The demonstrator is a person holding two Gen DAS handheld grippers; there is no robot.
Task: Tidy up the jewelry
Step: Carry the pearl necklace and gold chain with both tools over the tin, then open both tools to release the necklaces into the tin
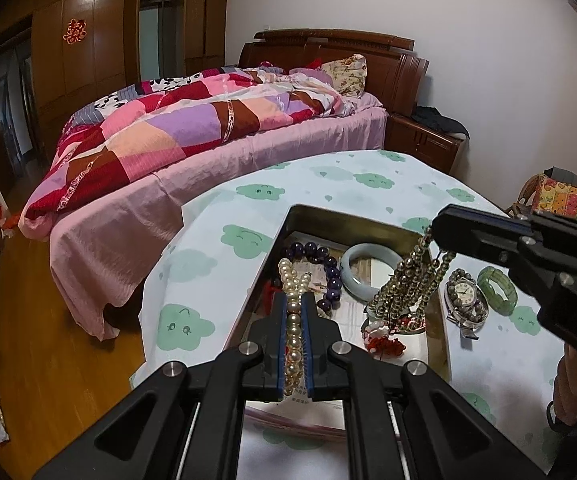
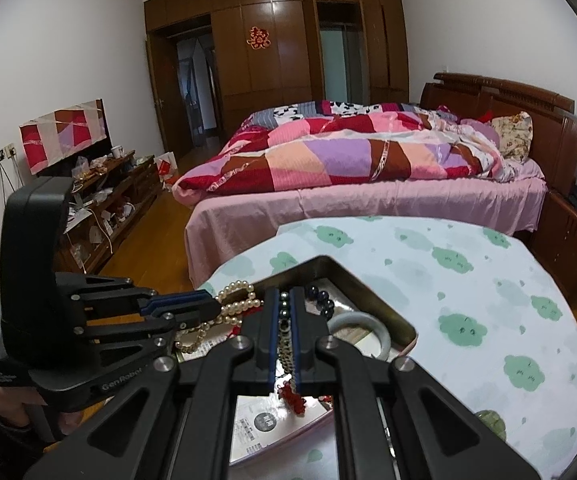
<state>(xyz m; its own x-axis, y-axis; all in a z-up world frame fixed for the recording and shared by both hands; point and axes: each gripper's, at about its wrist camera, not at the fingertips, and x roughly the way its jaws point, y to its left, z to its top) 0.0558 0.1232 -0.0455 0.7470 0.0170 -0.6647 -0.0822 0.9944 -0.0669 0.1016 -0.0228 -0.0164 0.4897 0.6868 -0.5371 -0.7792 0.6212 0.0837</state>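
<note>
Jewelry sits mostly in the metal tin [image 1: 312, 216] on the tabletop [image 1: 216, 240]. From the left wrist, the left gripper [image 1: 294, 312] has its jaws clamped on a pearl necklace [image 1: 293, 320]; its loose loops could snag the purple bracelet [image 1: 322, 258]. From the right wrist, the right gripper [image 2: 284, 320] pinches a brass bead strand [image 2: 284, 344]; its red tassel [image 2: 293, 396] may tangle on lowering.

A metal tin [image 1: 316, 216] sits open on a cloud-print cloth, holding a purple bead bracelet [image 1: 320, 254], a pale jade bangle [image 1: 368, 258] and a red tasselled charm [image 1: 386, 342]. A pearl strand [image 1: 294, 320] and a string of bronze beads [image 1: 404, 284] hang over it, each pinched in closed jaws. A wristwatch [image 1: 466, 294] and a green bracelet [image 1: 496, 284] lie just beside the tin.
</note>
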